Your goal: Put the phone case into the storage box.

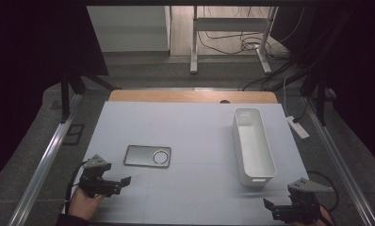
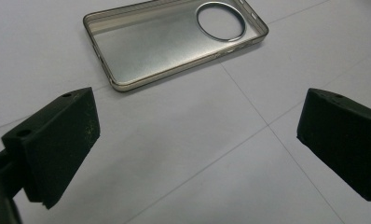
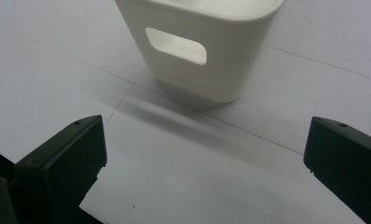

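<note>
Because the phone case [image 2: 174,42] lay flat near the table's left edge, the left gripper [image 2: 197,135], jaws spread wide like the right gripper's [image 3: 204,163], risked sliding it.

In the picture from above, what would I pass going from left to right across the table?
Left hand-held gripper → phone case → white bin → right hand-held gripper.

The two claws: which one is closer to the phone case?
The left claw. It sits just below the phone case, jaws wide apart and pointing at it; the right claw waits by the white bin.
</note>
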Demonstrator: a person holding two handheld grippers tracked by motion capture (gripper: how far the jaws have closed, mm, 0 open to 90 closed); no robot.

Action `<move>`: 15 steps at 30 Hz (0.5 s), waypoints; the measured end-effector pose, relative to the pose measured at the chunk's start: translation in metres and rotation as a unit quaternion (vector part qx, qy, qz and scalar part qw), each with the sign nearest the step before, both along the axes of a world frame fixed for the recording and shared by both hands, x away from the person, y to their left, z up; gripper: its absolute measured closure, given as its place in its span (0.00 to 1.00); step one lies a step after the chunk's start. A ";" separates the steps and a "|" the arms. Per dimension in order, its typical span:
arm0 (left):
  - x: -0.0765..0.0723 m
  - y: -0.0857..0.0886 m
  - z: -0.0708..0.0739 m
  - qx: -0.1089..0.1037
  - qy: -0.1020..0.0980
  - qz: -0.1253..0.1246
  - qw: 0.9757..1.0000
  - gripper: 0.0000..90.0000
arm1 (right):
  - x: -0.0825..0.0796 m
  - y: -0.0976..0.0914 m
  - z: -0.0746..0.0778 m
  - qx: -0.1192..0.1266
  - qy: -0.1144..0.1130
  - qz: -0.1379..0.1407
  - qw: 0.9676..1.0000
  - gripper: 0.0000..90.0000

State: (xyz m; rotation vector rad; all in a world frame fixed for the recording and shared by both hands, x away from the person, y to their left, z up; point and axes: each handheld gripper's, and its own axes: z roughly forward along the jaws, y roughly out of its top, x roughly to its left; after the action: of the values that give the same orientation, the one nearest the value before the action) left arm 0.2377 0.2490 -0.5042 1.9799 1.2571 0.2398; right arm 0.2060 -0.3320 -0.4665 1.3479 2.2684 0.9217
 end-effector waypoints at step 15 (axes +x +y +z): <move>0.023 -0.011 0.001 0.014 0.008 -0.017 1.000 0.00 | 0.001 0.001 0.000 -0.006 0.004 0.004 1.000 0.00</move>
State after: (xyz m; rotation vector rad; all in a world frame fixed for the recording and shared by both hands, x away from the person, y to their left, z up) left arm 0.2609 0.2382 -0.5027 2.0298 1.2359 0.2259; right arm 0.2066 -0.3309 -0.4670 1.3407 2.2842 0.9054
